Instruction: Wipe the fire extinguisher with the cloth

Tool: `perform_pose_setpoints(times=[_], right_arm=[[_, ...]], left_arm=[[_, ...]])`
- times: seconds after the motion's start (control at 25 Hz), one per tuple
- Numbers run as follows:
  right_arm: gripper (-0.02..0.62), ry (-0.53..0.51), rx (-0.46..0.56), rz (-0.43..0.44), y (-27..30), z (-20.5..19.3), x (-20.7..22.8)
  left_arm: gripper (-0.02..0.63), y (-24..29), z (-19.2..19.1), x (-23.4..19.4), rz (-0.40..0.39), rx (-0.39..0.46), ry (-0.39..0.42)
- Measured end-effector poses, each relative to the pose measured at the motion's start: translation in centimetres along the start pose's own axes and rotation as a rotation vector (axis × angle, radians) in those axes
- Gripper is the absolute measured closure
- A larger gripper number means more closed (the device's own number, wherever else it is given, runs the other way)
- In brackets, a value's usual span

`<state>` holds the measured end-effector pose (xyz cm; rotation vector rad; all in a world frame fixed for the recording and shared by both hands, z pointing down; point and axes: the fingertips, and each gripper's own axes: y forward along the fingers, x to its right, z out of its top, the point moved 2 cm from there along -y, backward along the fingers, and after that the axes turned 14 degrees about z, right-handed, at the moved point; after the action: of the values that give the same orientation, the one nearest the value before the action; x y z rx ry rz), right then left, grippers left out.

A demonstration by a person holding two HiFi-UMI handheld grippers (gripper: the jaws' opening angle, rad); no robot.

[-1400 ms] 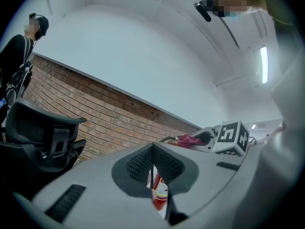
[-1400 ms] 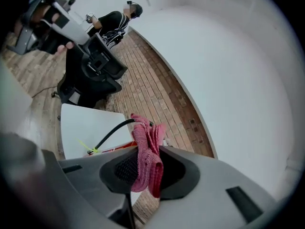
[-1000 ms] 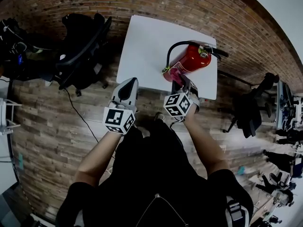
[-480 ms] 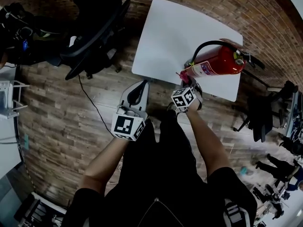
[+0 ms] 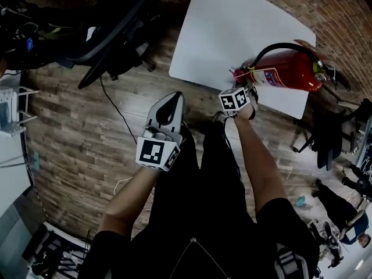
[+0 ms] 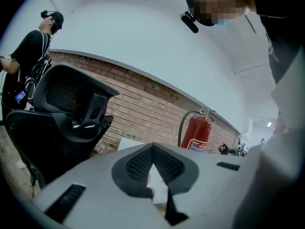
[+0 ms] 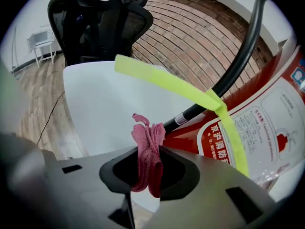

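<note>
A red fire extinguisher (image 5: 285, 74) with a black hose (image 5: 273, 50) is on the white table (image 5: 232, 34); in the left gripper view the extinguisher (image 6: 196, 132) looks upright. My right gripper (image 5: 242, 86) is at its lower end, shut on a pink cloth (image 7: 148, 151) that bunches out between the jaws. The cloth sits right beside the extinguisher's label (image 7: 257, 128) and hose (image 7: 238, 66); contact is unclear. A yellow-green strap (image 7: 190, 89) hangs across the hose. My left gripper (image 5: 170, 100) is shut and holds nothing, over the floor short of the table's near edge.
A black office chair (image 5: 110, 34) stands left of the table, and a cable (image 5: 116, 121) runs over the wooden floor (image 5: 75, 150). A brick wall (image 5: 325, 10) lies behind the table. More chairs and gear (image 5: 325, 138) stand to the right. A person (image 6: 28, 46) stands far left.
The head view has swung, so table and extinguisher sit further right. My right gripper has stayed with the cloth at the extinguisher's lower end. My left gripper now sits a little further from the table edge.
</note>
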<state>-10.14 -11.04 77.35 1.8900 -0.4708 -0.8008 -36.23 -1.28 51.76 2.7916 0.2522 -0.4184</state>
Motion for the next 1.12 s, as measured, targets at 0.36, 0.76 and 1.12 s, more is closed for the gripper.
perform_pose_setpoints(times=[0.36, 0.76, 1.12], right_arm=[[0.491, -0.007, 0.018, -0.028, -1.8, 0.2, 0.7], [0.491, 0.036, 0.060, -0.056, -6.4, 1.0, 2.5], [0.491, 0.015, 0.102, -0.095, -10.5, 1.9, 3.7]], left_arm=[[0.576, 0.0, -0.7, -0.5, 0.007, -0.020, -0.015], [0.576, 0.2, 1.2, -0.4, 0.005, 0.020, -0.008], [0.576, -0.2, 3.4, -0.4, 0.005, 0.061, -0.002]])
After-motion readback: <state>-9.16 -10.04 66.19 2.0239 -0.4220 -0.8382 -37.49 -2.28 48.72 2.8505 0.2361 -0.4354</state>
